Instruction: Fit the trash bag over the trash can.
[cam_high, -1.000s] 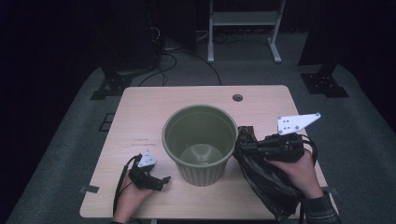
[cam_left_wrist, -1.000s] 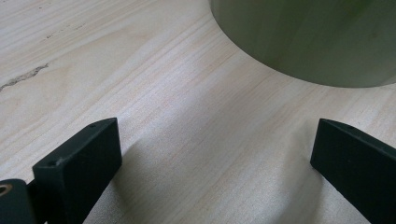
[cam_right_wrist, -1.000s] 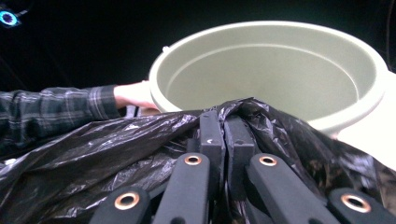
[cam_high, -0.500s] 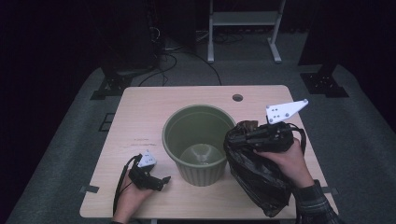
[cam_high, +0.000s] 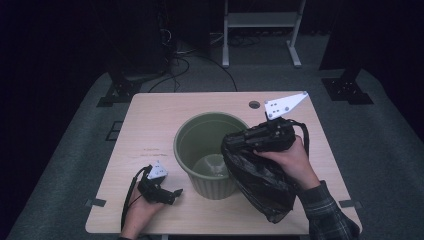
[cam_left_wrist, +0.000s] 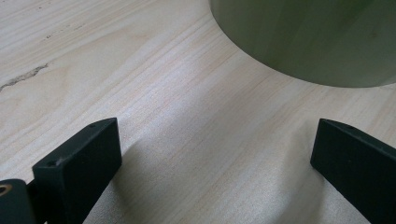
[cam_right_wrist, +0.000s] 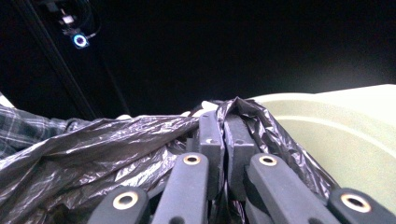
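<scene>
A green bin (cam_high: 210, 150) stands upright in the middle of the wooden table (cam_high: 150, 125). A black plastic bag (cam_high: 262, 175) hangs at the bin's right side, its top at the rim. My right gripper (cam_high: 235, 145) is shut on the bag's edge. In the right gripper view the jaws pinch crinkled black bag (cam_right_wrist: 140, 140) film beside the bin's pale rim (cam_right_wrist: 336, 116). My left gripper (cam_high: 175, 192) rests low on the table at the front left, open, its fingers (cam_left_wrist: 79, 163) wide apart with bare wood between them and the bin's wall (cam_left_wrist: 317, 37) just ahead.
A small round hole (cam_high: 254, 104) sits in the table's far edge. Dark floor, cables and a metal stand (cam_high: 260, 30) lie beyond the table. A person's plaid sleeve (cam_high: 325, 215) comes in at the front right.
My right gripper has carried the bag's top leftward, from beside the bin to over its right rim. The left gripper has stayed put.
</scene>
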